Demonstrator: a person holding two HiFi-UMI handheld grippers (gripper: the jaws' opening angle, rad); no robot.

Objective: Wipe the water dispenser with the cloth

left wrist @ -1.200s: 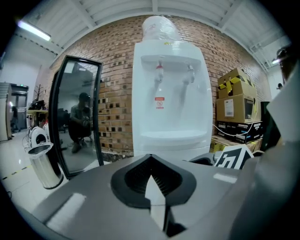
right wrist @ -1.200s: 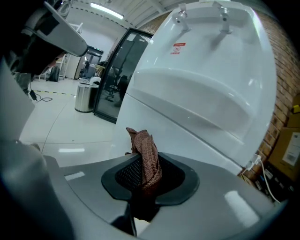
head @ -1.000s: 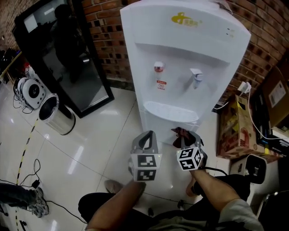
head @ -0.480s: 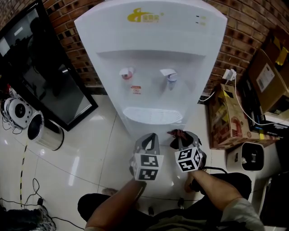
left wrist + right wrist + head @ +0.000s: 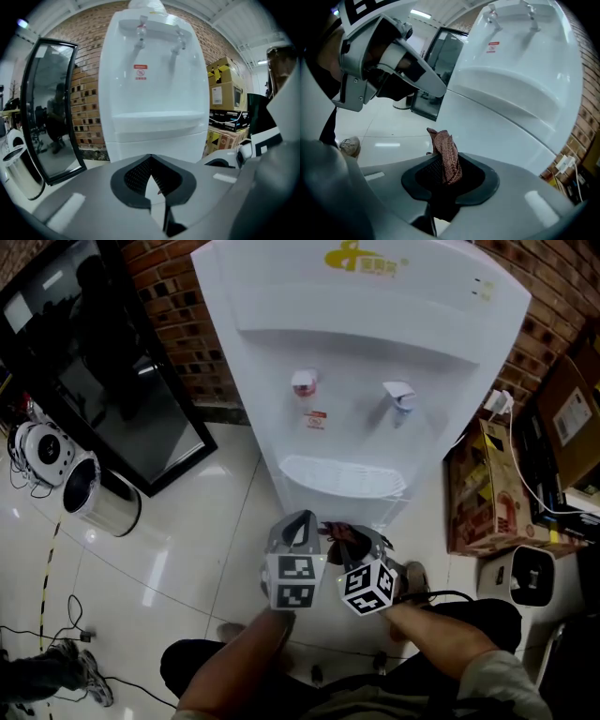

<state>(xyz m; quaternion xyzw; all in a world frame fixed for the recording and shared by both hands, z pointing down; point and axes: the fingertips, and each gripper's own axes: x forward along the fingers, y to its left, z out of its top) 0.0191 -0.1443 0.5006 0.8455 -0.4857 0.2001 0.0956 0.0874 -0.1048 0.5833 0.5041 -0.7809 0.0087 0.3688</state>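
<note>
1. Brick wall (image 5: 178, 334): red-brown, pale mortar.
2. Floor (image 5: 187, 559): glossy white tiles, at the wall's foot.
3. Glass panel (image 5: 94, 362): black-framed, leaning against the wall.
4. Steel bin (image 5: 101, 501): out from the wall's left end.
5. Cardboard boxes (image 5: 487, 498): by the wall's right end.

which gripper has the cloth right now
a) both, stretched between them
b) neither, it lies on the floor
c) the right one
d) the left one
C: in the right gripper view the reddish-brown cloth sticks up from between the fingers of the right gripper, while the left gripper is closed with nothing in it.
</note>
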